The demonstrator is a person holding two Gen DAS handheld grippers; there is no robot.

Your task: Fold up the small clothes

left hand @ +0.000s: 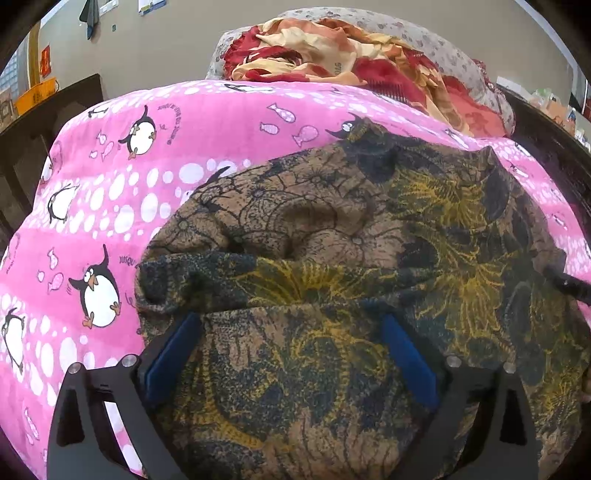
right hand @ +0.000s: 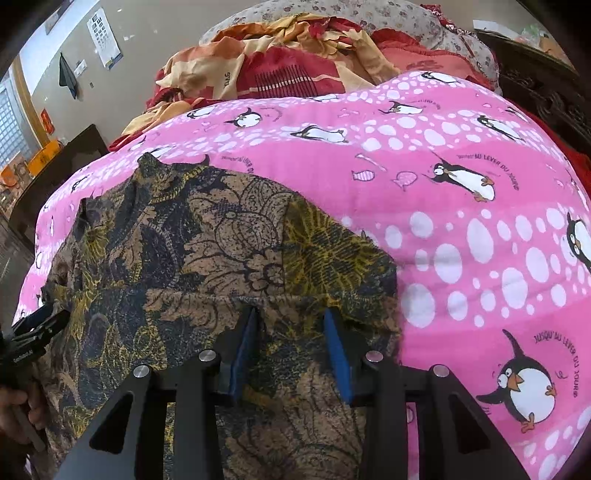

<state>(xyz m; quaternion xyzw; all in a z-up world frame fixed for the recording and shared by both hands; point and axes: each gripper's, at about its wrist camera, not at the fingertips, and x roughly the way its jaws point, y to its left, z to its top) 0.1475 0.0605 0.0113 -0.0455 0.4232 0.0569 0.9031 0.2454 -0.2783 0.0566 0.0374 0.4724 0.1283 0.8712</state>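
While a brown floral garment (left hand: 332, 258) lies rumpled on a pink penguin sheet (left hand: 110, 192), both grippers — left gripper (left hand: 291, 325) and right gripper (right hand: 291, 317) — hover at six o'clock, jaws parted, fabric between.

Soft daylight, seemingly blurred fisheye edges

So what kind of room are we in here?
Most likely a bedroom at home: the patterned garment lies on a pink penguin bedspread, a crumpled red and cream blanket is heaped against a floral pillow, and dark wooden furniture stands alongside.
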